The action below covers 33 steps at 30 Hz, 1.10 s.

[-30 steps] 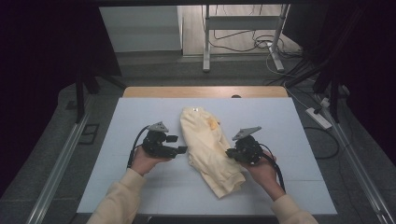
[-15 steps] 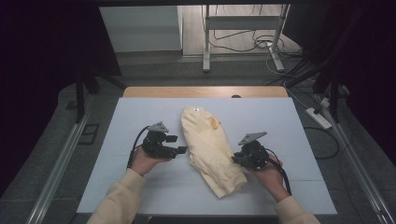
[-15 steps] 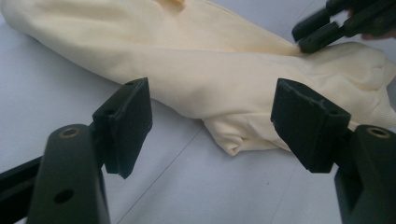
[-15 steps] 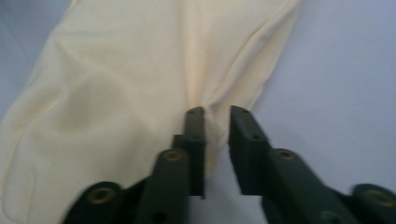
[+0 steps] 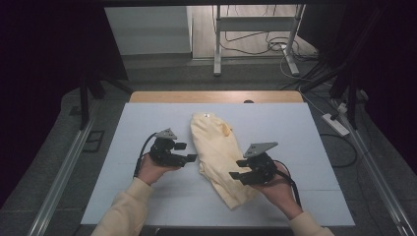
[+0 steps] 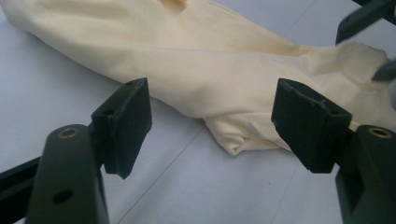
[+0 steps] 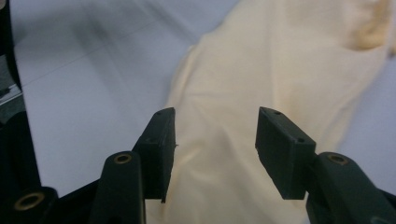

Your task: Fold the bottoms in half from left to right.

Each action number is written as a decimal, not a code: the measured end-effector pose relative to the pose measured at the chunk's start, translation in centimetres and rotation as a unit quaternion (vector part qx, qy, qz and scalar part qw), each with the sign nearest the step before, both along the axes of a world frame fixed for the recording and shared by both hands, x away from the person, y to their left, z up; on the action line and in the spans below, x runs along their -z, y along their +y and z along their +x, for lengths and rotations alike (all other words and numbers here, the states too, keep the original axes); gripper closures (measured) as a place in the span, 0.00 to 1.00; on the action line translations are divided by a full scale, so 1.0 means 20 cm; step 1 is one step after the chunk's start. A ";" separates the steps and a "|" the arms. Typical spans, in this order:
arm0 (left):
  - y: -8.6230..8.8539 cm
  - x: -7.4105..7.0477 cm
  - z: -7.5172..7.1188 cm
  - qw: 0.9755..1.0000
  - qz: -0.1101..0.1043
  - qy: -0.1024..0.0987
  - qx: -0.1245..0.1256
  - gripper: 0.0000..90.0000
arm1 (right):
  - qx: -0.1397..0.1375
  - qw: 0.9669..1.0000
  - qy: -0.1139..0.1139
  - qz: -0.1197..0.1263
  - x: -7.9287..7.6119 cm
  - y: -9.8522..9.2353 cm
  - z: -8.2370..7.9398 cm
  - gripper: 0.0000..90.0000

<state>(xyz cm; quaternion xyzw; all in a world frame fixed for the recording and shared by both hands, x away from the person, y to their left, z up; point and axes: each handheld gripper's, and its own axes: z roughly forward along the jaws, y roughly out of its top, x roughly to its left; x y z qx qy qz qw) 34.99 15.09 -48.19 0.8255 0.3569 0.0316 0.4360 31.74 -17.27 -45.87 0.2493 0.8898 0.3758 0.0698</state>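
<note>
Item: cream garment, folded into a long bundle, lying slantwise mid-desk, its narrow end toward the near edge. Left tool: jaws wide, holding nothing, poised just beside the cloth's left edge. Right tool: jaws have just been opening, now half-wide over the cloth, pads clear of it. Handling note: the step appears to be re-gripping for another fold; best done by pinching all layers at the edge together, both sides level, lifting gently so the bundle stays aligned.
</note>
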 end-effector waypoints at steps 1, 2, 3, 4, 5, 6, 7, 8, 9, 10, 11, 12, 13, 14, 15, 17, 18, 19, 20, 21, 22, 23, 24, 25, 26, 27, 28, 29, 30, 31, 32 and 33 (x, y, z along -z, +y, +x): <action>0.00 0.00 0.00 1.000 0.000 0.000 0.000 0.32 | -0.007 1.000 0.003 -0.005 0.01 0.02 -0.01 0.52; 0.00 0.00 0.00 1.000 0.000 0.000 0.001 0.32 | -0.012 1.000 0.008 -0.011 0.03 0.04 -0.01 0.51; 0.00 0.00 0.00 1.000 0.000 0.000 0.001 0.32 | -0.018 1.000 0.009 -0.018 0.04 0.06 -0.02 0.50; 0.00 0.00 0.00 1.000 0.000 0.000 0.001 0.31 | -0.023 0.999 0.011 -0.029 0.06 0.08 -0.03 0.50; 0.00 0.00 0.00 1.000 0.001 -0.001 0.002 0.31 | -0.026 0.999 0.011 -0.039 0.08 0.09 -0.03 0.50; 0.00 0.00 0.00 1.000 0.001 0.000 0.001 0.31 | -0.027 0.998 0.012 -0.051 0.10 0.10 -0.04 0.50; 0.00 0.00 0.00 1.000 0.001 0.000 0.001 0.31 | -0.028 0.998 0.013 -0.061 0.12 0.11 -0.04 0.55; 0.00 0.00 0.00 1.000 0.002 -0.001 0.001 0.31 | -0.027 0.997 0.017 -0.069 0.13 0.12 -0.04 0.62; 0.00 0.00 0.00 1.000 0.004 -0.001 -0.001 0.31 | -0.028 0.996 0.018 -0.081 0.15 0.12 -0.04 0.69; 0.00 0.00 0.00 1.000 0.005 -0.001 -0.001 0.32 | -0.030 0.995 0.019 -0.090 0.16 0.12 -0.04 0.75; 0.00 0.00 0.00 1.000 0.005 -0.001 -0.002 0.32 | -0.032 0.995 0.021 -0.089 0.16 0.12 -0.03 0.80; 0.00 0.00 0.00 1.000 0.005 0.000 -0.002 0.32 | -0.034 0.996 0.027 -0.083 0.15 0.12 -0.03 0.84; 0.00 0.00 0.00 1.000 0.004 0.000 -0.002 0.32 | -0.038 0.996 0.027 -0.078 0.14 0.11 -0.03 0.87; 0.00 0.00 0.00 1.000 0.004 0.000 -0.003 0.31 | -0.040 0.996 0.024 -0.075 0.13 0.11 -0.04 0.89; 0.01 0.00 0.00 1.000 0.004 0.000 -0.003 0.31 | -0.043 0.996 0.024 -0.070 0.12 0.11 -0.04 0.90; 0.01 0.00 0.00 1.000 0.004 -0.001 -0.002 0.31 | -0.051 0.997 0.022 -0.050 0.10 0.11 -0.05 0.91; 0.01 0.00 0.00 1.000 0.004 -0.001 -0.003 0.31 | -0.052 0.997 0.026 -0.041 0.09 0.11 -0.06 0.91; 0.01 0.00 0.00 1.000 0.004 -0.001 -0.003 0.31 | -0.057 0.997 0.030 -0.030 0.08 0.12 -0.06 0.91; 0.01 0.00 0.00 1.000 0.004 0.000 -0.004 0.31 | -0.060 0.998 0.030 -0.021 0.07 0.12 -0.06 0.91; 0.01 0.00 0.00 1.000 0.004 0.000 -0.004 0.31 | -0.061 0.998 0.024 -0.025 0.06 0.13 -0.07 0.91; 0.01 0.00 0.00 1.000 0.004 0.000 -0.004 0.31 | -0.064 0.997 0.019 -0.031 0.06 0.14 -0.08 0.91; 0.01 0.00 0.00 1.000 0.005 0.000 -0.003 0.31 | -0.064 0.997 0.019 -0.034 0.07 0.15 -0.08 0.90; 0.01 0.00 0.00 1.000 0.005 0.000 -0.003 0.31 | -0.066 0.997 0.021 -0.035 0.09 0.15 -0.08 0.89; 0.00 0.00 0.00 1.000 0.005 0.000 -0.002 0.31 | -0.066 0.997 0.025 -0.040 0.11 0.15 -0.07 0.87; 0.00 0.00 0.00 1.000 0.006 -0.001 -0.002 0.30 | -0.067 0.996 0.027 -0.048 0.12 0.15 -0.07 0.85; 0.00 0.00 0.00 1.000 0.005 -0.001 -0.002 0.30 | -0.067 0.996 0.029 -0.052 0.13 0.15 -0.07 0.82; 0.00 0.00 0.00 1.000 0.004 0.000 -0.002 0.30 | -0.068 0.996 0.025 -0.055 0.14 0.15 -0.07 0.79; 0.00 0.00 0.00 1.000 0.003 0.000 -0.002 0.30 | -0.068 0.996 0.020 -0.056 0.14 0.15 -0.07 0.74; 0.00 0.00 0.00 1.000 0.005 0.000 -0.003 0.30 | -0.068 0.996 0.016 -0.057 0.14 0.15 -0.07 0.69; 0.00 0.00 0.00 1.000 0.005 0.000 -0.003 0.30 | -0.066 0.996 0.013 -0.053 0.13 0.15 -0.08 0.65; 0.00 0.00 0.00 1.000 0.004 0.000 -0.003 0.30 | -0.064 0.997 0.006 -0.048 0.11 0.14 -0.07 0.62; 0.01 0.00 0.00 1.000 0.004 -0.001 -0.003 0.30 | -0.059 0.998 0.003 -0.038 0.10 0.12 -0.07 0.59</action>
